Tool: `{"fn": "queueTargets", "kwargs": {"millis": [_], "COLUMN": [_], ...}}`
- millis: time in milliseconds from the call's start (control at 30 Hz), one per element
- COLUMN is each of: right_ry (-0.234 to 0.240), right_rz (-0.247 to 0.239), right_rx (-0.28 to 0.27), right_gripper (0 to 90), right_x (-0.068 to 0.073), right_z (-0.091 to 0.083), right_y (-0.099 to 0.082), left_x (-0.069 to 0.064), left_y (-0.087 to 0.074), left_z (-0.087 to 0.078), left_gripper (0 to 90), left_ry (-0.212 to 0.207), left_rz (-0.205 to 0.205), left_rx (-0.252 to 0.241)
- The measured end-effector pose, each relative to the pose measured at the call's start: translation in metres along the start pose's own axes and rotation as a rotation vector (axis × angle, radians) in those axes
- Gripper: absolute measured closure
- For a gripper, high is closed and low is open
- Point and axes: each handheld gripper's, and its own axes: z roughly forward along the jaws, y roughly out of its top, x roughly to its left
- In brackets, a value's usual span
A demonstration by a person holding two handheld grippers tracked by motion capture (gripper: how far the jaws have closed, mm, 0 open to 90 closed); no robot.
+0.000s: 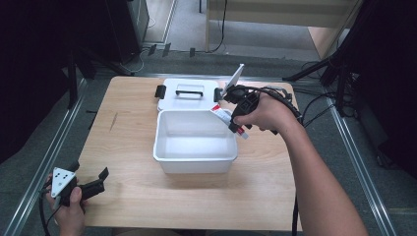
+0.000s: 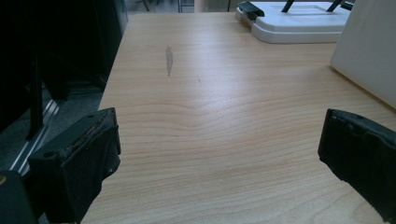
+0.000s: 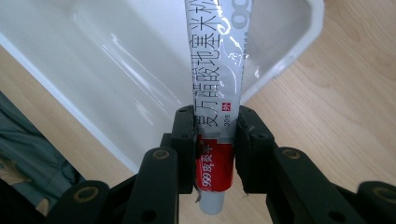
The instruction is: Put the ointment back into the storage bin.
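Over the right rim of the white bin (image 1: 195, 147), your right gripper (image 3: 215, 135) pinches the ointment tube (image 3: 218, 93) near its cap end, tube tip over the interior. Looks like the drop-in step: lower, then release. Your left gripper (image 1: 93, 186) idles at the table (image 1: 137, 196) corner, jaws spread.

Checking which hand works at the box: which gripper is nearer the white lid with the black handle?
Right. The right gripper, shut on an ointment tube, is beside the lid, over the open white box's corner. The left gripper hovers open at the table's near-left edge.
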Motion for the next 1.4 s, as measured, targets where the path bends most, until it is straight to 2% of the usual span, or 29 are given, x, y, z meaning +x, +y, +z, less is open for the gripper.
{"fn": "queueTargets", "kwargs": {"millis": [200, 233, 267, 300, 367, 433, 567, 833, 1400], "right_ry": [0.016, 0.017, 0.017, 0.014, -0.003, -0.04, -0.04, -0.025, 0.002], "right_rz": [-0.147, -0.192, -0.192, -0.212, -0.271, -0.327, -0.376, -0.422, -0.446], "right_rx": [-0.031, -0.042, -0.042, -0.044, -0.049, -0.043, -0.026, -0.024, 0.01], "right_gripper": [72.7, 72.8, 72.8, 72.7, 72.7, 72.7, 72.7, 72.6, 72.6], "right_x": [0.011, 0.014, 0.014, 0.016, 0.019, 0.022, 0.025, 0.026, 0.025], "right_z": [0.007, 0.01, 0.01, 0.011, 0.015, 0.018, 0.026, 0.039, 0.07], "right_y": [0.006, 0.008, 0.008, 0.009, 0.01, 0.012, 0.015, 0.018, 0.019], "left_x": [0.0, 0.0, 0.0, 0.0, 0.0, 0.0, 0.0, 0.0, 0.0], "left_y": [0.0, 0.0, 0.0, 0.0, 0.0, 0.0, 0.0, 0.0, 0.0], "left_z": [0.0, 0.0, 0.0, 0.0, 0.0, 0.0, 0.0, 0.0, 0.0], "left_gripper": [0.0, 0.0, 0.0, 0.0, 0.0, 0.0, 0.0, 0.0, 0.0], "left_ry": [-0.001, -0.001, -0.001, -0.002, -0.002, -0.002, -0.003, -0.005, -0.005], "left_rz": [0.0, 0.0, 0.0, -0.001, -0.001, 0.0, -0.001, -0.002, -0.004], "left_rx": [0.002, 0.002, 0.002, 0.001, 0.001, 0.001, 0.0, 0.001, -0.002]}}
